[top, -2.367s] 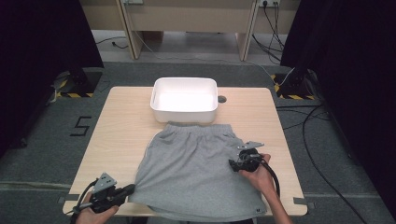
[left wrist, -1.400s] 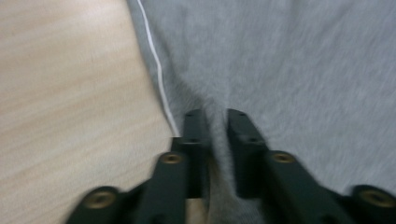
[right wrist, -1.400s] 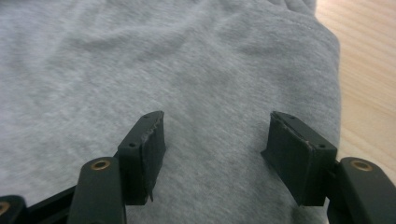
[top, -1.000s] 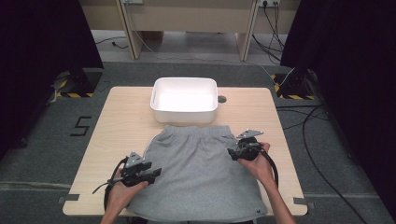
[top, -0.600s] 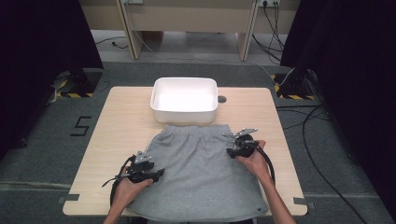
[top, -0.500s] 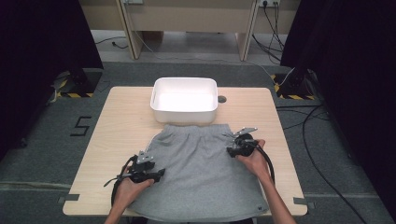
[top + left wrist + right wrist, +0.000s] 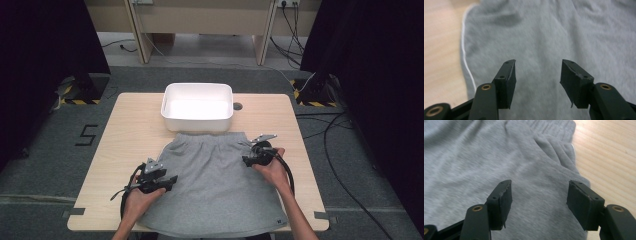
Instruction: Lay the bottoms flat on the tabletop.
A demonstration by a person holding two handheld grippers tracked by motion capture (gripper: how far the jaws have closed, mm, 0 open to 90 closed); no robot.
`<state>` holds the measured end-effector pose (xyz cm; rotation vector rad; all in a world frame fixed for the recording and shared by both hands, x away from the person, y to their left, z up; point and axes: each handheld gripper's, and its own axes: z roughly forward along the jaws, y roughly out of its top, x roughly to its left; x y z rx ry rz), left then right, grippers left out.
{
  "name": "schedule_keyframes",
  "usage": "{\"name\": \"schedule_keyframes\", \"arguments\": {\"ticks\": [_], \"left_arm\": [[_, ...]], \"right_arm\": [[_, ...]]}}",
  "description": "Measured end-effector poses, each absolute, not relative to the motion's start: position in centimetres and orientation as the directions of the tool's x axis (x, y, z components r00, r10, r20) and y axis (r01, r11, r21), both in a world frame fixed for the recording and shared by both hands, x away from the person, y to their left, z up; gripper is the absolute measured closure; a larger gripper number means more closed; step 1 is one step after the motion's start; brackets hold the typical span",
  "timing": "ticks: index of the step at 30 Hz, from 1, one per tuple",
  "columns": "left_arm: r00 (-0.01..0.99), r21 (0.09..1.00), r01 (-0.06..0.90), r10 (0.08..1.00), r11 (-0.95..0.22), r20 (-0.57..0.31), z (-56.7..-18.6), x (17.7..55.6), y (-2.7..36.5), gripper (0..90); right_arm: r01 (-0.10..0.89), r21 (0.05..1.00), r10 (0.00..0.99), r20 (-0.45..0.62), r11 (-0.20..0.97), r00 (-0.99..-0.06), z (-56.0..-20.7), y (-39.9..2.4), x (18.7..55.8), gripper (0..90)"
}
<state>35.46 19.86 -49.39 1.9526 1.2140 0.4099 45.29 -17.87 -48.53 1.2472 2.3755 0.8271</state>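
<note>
Grey shorts (image 7: pixel 215 185) lie flat; white tub (image 7: pixel 197 106) empty. Left gripper (image 7: pixel 167 179) and right gripper (image 7: pixel 248 159), jaws apart, grasp nothing; folding seemingly unstarted.

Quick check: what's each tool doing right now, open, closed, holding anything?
Left tool: open, holding nothing, over the grey shorts.
Right tool: open, holding nothing, over the shorts near their edge.

Tub blocks your far edge!
The white tub (image 7: pixel 197 106) sits mid far edge; bare desk (image 7: pixel 131 131) flanks the grey shorts (image 7: pixel 217 185) either side.
</note>
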Motion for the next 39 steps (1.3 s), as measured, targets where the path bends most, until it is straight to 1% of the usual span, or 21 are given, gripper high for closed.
{"name": "schedule_keyframes", "arguments": {"ticks": [7, 12, 18, 24, 28, 35, 39], "left_arm": [[0.492, 0.742, 0.626, 0.859, -0.239, -0.138, -49.9, 36.2, 19.9, 44.7], [0.482, 0.747, 0.625, 0.865, -0.227, -0.141, -49.7, 36.5, 20.5, 44.7], [0.461, 0.754, 0.626, 0.874, -0.199, -0.152, -49.3, 37.1, 21.4, 44.8], [0.458, 0.755, 0.627, 0.875, -0.191, -0.159, -49.2, 37.6, 21.9, 44.9], [0.459, 0.759, 0.625, 0.872, -0.184, -0.167, -49.1, 38.1, 22.2, 44.9], [0.461, 0.751, 0.632, 0.872, -0.191, -0.166, -48.4, 39.9, 22.1, 43.8], [0.452, 0.748, 0.644, 0.870, -0.164, -0.199, -48.1, 40.9, 22.5, 43.5]], "right_arm": [[0.628, 0.646, 0.829, -0.014, 0.434, -0.559, -48.0, -17.9, 44.8, 36.9], [0.598, 0.672, 0.799, 0.015, 0.437, -0.601, -47.1, -17.2, 43.5, 36.8], [0.582, 0.693, 0.777, 0.050, 0.425, -0.627, -46.7, -16.4, 41.6, 37.1], [0.555, 0.701, 0.750, 0.044, 0.447, -0.660, -46.5, -15.4, 39.9, 37.1], [0.545, 0.713, 0.729, 0.069, 0.441, -0.681, -46.3, -14.4, 38.9, 37.3], [0.511, 0.728, 0.683, 0.080, 0.457, -0.726, -46.0, -11.9, 36.9, 37.3], [0.491, 0.738, 0.656, 0.087, 0.463, -0.750, -45.8, -10.7, 35.9, 37.4]]}}
